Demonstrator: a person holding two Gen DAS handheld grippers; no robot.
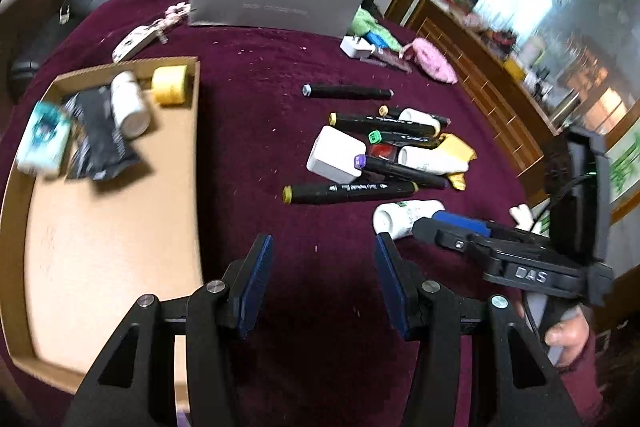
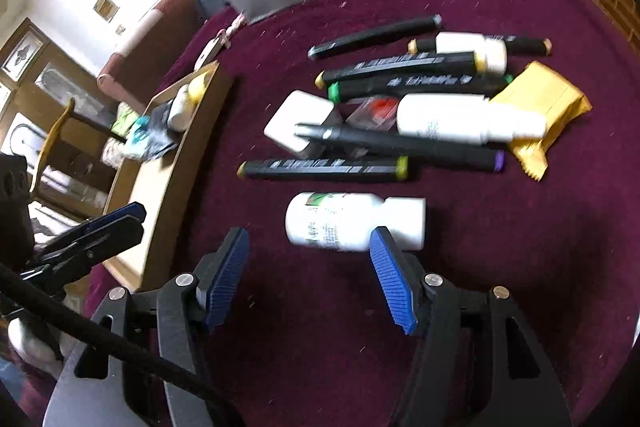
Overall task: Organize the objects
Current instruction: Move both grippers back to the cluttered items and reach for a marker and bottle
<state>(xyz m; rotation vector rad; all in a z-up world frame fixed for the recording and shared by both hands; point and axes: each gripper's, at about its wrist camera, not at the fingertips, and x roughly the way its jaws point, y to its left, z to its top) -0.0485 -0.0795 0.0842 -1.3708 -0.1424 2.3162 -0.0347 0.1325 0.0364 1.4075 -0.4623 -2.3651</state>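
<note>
While most of the clutter lies loose on the maroon surface (image 2: 500,267), only a few things sit in the tray.

Right gripper (image 2: 310,275): jaws apart and holding nothing; they look set wide enough to take the bottle's body, which lies just past the blue pads, near the right one.

White bottle (image 2: 352,221): lies on its side, nearest of the loose items, so it is probably the next pick. Plain white plastic with a green-marked label and a white cap; its round body could roll if nudged.

Left gripper (image 1: 324,283): jaws partly open and empty, over bare cloth between the tray and the pile, leaving the bottle to the other hand.

Cardboard tray (image 1: 120,247): the likely collecting place; a yellow roll (image 1: 170,85), a small white bottle (image 1: 130,107) and a black packet (image 1: 106,135) crowd its far end, leaving the near floor free.

Marker pile (image 2: 400,115): black markers with coloured caps, a white charger block (image 2: 296,119), a white tube (image 2: 460,119) and a yellow pouch (image 2: 544,111), overlapping and still to be sorted.
</note>
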